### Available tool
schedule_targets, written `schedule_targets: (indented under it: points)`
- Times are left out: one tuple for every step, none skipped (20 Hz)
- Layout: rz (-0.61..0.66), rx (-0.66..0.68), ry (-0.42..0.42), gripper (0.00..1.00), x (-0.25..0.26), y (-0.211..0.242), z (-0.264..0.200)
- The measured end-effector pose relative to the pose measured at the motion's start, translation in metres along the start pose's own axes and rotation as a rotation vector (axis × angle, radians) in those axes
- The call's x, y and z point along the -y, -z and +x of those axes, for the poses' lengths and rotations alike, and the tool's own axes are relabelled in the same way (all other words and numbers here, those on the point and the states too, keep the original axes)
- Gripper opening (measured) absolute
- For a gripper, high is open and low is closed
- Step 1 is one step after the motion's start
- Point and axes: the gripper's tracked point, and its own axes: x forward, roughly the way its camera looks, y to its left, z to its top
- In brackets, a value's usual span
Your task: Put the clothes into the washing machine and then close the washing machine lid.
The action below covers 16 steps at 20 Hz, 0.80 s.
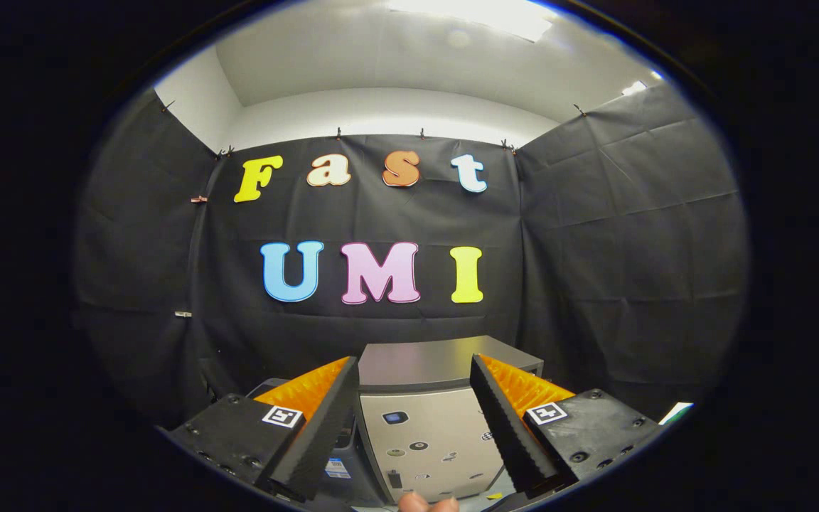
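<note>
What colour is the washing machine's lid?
Dark grey, over a lighter grey panel; the washing machine lid shows best in the gripper view, beyond the open gripper.

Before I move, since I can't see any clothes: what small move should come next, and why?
Probably tilt the tool downward. Its fingers stand open on nothing, aimed at the booth wall above the washing machine, whose lid looks shut; clothes likely lie lower.

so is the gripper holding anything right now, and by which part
Nothing is held. The gripper has its jaws spread wide with only open space between them; the washing machine sits beyond them, untouched.
</note>
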Motion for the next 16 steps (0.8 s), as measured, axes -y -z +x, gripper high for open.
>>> schedule_targets:
  points:
    - [0.001,0.000,0.000,0.98,0.0004,-0.0005,-0.0009]
    - [0.003,0.001,0.000,0.98,0.0007,-0.0008,-0.0012]
    - [0.004,0.001,0.000,0.98,0.0009,-0.0007,-0.0012]
    - [0.005,0.001,-0.001,0.98,0.0010,-0.0005,-0.0008]
    - [0.005,0.000,-0.002,0.98,0.0002,-0.0009,-0.0007]
    - [0.004,0.000,-0.002,0.98,-0.0001,-0.0003,-0.0012]
    - [0.002,0.000,-0.002,0.98,-0.0001,-0.0003,-0.0020]
    - [-0.001,0.000,-0.004,0.99,-0.0005,0.0001,-0.0019]
    - [-0.003,-0.002,-0.006,0.99,-0.0012,0.0002,-0.0028]
    - [-0.004,-0.004,-0.008,0.99,-0.0023,0.0013,-0.0026]
    - [-0.004,-0.005,-0.009,0.99,-0.0022,0.0009,-0.0022]
    - [-0.004,-0.004,-0.009,0.99,-0.0021,0.0005,-0.0016]
    - [-0.004,-0.003,-0.009,0.99,-0.0025,-0.0003,-0.0024]
    - [-0.005,-0.003,-0.009,0.98,-0.0030,0.0000,-0.0027]
    - [-0.006,-0.003,-0.010,0.99,-0.0033,0.0010,-0.0036]
    - [-0.006,-0.004,-0.010,0.98,-0.0036,0.0009,-0.0033]
